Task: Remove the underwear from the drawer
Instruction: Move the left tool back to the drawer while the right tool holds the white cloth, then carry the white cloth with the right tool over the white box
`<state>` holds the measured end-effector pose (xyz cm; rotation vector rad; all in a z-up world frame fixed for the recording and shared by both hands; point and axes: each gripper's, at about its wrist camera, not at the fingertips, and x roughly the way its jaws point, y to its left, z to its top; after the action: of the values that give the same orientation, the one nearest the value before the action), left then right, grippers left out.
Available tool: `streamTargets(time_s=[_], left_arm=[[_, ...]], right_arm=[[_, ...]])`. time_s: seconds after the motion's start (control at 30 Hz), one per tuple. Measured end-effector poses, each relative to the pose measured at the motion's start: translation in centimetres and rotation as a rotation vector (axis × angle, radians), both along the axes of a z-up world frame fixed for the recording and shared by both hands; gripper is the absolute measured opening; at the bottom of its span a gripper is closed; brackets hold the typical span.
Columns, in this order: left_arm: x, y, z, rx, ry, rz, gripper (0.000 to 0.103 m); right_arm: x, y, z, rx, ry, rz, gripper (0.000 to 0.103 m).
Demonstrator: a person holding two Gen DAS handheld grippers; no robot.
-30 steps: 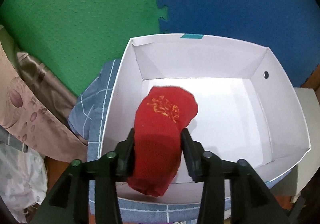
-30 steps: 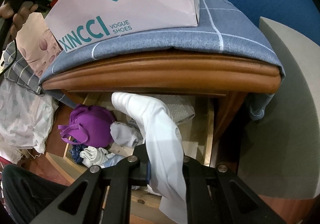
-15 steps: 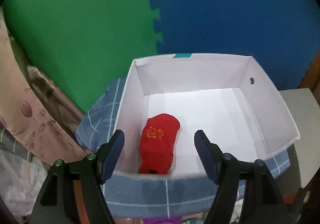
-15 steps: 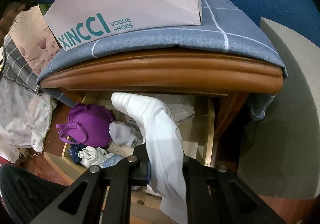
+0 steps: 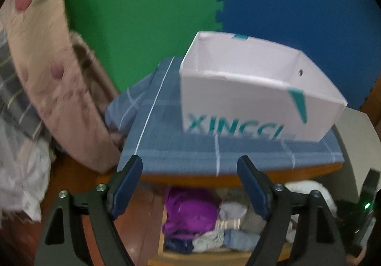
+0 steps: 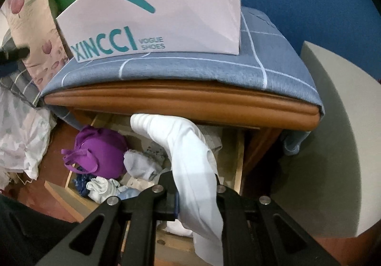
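Since the earlier frame the left gripper (image 5: pixel 190 185) has been drawn back and lowered from over the shoe box (image 5: pixel 250 101); the box's printed front wall is now faced, its floor is hidden, and the red garment is no longer seen. Its jaws are spread wide with nothing between them. Ahead of the fingertips the blue checked cloth (image 5: pixel 166 144) is draped over the wooden cabinet top, with the box standing on it beyond. Below the jaws the open drawer (image 5: pixel 164 225) is seen, holding a purple garment (image 5: pixel 190 211) and a jumble of grey and blue underwear (image 5: pixel 226 237), blurred. A floral quilt (image 5: pixel 47 80) is heaped to the left.

From the right wrist, the right gripper (image 6: pixel 196 192) is clamped on a white garment (image 6: pixel 188 154), held above the drawer (image 6: pixel 239 161), just in front of the cabinet edge (image 6: pixel 181 97) that overhangs it. The garment's tip rises ahead of the jaws; its tail hangs behind. Left of the jaws the purple bundle (image 6: pixel 100 149) and pale pieces (image 6: pixel 140 163) lie in the drawer. A grey cushion (image 6: pixel 333 147) is seen to the right.
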<state>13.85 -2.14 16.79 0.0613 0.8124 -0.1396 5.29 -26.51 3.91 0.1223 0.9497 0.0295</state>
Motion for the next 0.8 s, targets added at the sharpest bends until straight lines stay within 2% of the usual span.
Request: streamTargets(time_s=[0.2,0.3,0.43,0.57,0.8], left_arm=[[-1.2,1.8,-4.0,0.002,0.01,0.066,0.079],[-1.2,2.2,-5.2,0.017,0.013,0.061,0.079],[-0.9,3.1,-6.1,-0.041,0.044,0.056,0.079],[-1.0,3.0,-6.0,0.005,0.023,0.057,0.08],[-1.0,3.3,-6.5,-0.02,0.056,0.05,0.082]], right_arm=[[-1.2,0.7,1.3,-0.055,0.018,0.007,0.01],[-1.6,0.7,2.8,-0.058,0.011,0.005,0.01],[-2.0,1.5,5.5,-0.083,-0.021,0.012,0.01],[-2.3,2.1,9.0,-0.08,-0.061,0.029,0.01],[-2.1,3.3,15.2,-0.101,-0.118,0.059,0.01]])
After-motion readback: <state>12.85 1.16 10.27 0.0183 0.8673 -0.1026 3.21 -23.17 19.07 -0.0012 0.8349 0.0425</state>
